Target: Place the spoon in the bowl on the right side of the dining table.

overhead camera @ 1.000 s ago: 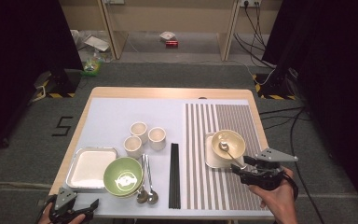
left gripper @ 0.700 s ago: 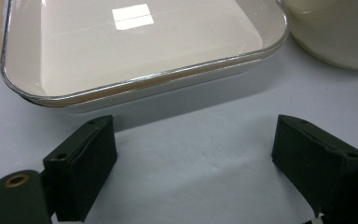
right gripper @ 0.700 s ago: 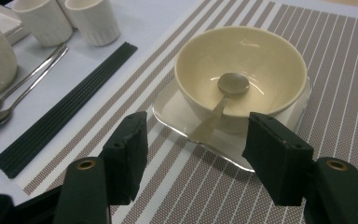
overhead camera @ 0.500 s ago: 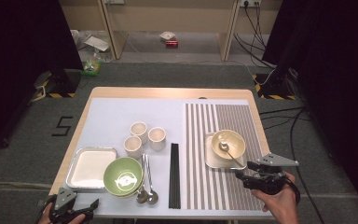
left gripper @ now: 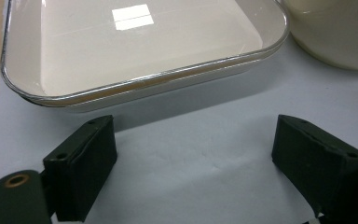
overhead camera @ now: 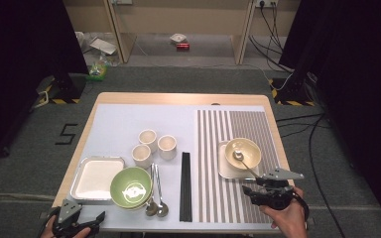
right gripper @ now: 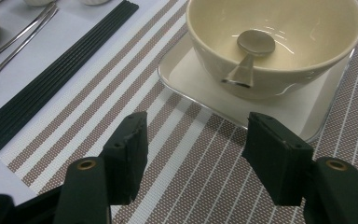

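Spoon (overhead camera: 243, 161) rests in the cream bowl (overhead camera: 243, 152), bowl end down, handle leaning over the near rim; the bowl sits on a small square plate (overhead camera: 224, 168) on the striped mat (overhead camera: 213, 148). Right gripper (overhead camera: 248, 190) has drawn back toward the table's near edge since a second ago, jaws apart, nothing between them. Judged: spoon placed, hand free. Left gripper (overhead camera: 98, 218) idle, open, before the tray (left gripper: 135, 46).
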A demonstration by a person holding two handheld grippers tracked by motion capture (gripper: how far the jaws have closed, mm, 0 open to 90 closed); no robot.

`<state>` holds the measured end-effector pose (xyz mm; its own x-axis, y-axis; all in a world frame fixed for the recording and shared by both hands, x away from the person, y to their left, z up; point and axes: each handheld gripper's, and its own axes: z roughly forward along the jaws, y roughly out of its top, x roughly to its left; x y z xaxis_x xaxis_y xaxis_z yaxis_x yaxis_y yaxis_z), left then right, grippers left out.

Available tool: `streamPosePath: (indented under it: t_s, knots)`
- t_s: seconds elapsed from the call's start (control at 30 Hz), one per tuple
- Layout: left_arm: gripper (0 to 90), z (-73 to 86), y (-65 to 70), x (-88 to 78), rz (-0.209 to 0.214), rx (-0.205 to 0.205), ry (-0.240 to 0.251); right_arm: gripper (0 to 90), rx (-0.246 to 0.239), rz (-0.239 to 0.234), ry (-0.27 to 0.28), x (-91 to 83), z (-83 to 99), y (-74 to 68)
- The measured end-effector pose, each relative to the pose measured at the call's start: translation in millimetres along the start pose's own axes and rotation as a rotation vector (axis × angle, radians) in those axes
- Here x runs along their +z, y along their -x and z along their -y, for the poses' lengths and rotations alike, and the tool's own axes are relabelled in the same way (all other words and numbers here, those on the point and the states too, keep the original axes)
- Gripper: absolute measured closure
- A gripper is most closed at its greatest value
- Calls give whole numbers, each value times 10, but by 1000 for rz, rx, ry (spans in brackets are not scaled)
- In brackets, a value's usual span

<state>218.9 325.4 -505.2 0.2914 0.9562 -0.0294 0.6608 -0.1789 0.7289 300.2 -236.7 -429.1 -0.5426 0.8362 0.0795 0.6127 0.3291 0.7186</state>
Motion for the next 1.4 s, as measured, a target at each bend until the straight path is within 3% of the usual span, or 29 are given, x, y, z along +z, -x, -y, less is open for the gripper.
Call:
streamPosePath:
  t_s: [0.27,0.73,1.4]
  knots:
    - [125,-2,1,1,-1,0,-1,403,-4,-10,-26,123,18,-123]
    - [125,-1,1,1,-1,0,-1,407,-55,-50,-58,312,-31,-398]
    - [124,-7,0,2,3,-1,-6,391,-107,-80,-82,532,-138,-654]
